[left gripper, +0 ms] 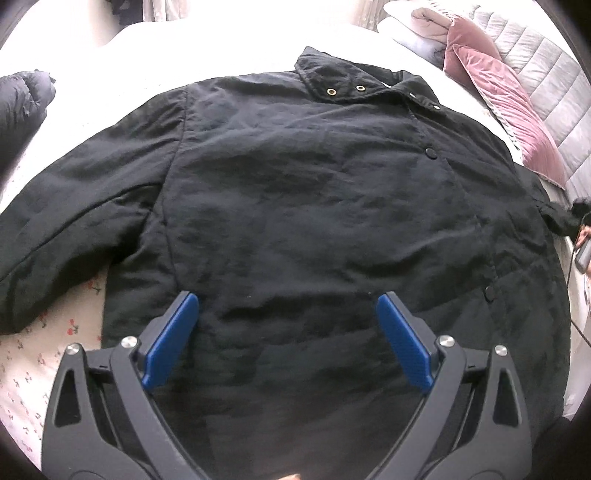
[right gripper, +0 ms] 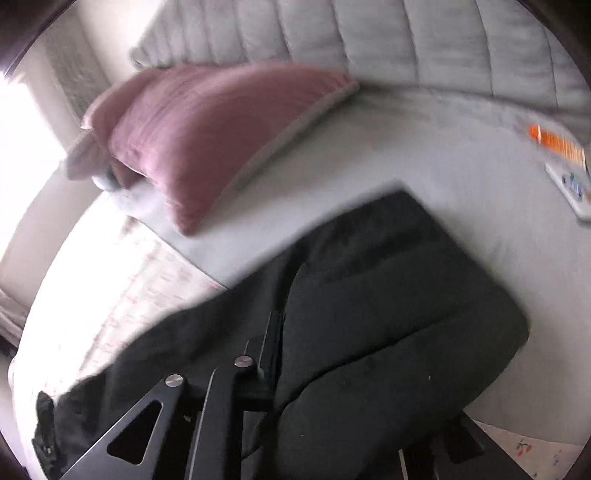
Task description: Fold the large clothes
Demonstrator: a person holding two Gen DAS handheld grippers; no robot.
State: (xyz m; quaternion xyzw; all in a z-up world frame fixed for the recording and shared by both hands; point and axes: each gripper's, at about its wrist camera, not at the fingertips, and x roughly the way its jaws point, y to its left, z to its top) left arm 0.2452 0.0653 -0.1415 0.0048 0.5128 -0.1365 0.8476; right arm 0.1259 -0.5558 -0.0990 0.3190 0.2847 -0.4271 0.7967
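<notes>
A large black jacket [left gripper: 295, 192] lies spread front-up on the bed, collar at the far side, snaps down its front. My left gripper [left gripper: 287, 339] is open and empty, hovering over the jacket's lower part, blue pads [left gripper: 170, 347] wide apart. In the right wrist view my right gripper [right gripper: 280, 325] is shut on the jacket's sleeve [right gripper: 388, 302], black fabric draped over and hiding the right finger. The view is blurred by motion.
Pink velvet pillows [left gripper: 506, 107] lean against a grey padded headboard [right gripper: 369, 33] at the bed's right. Another dark garment [left gripper: 22, 107] lies at far left. The sheet has a cherry print [left gripper: 44, 332]. An orange-and-white packet [right gripper: 565, 166] lies on the bed.
</notes>
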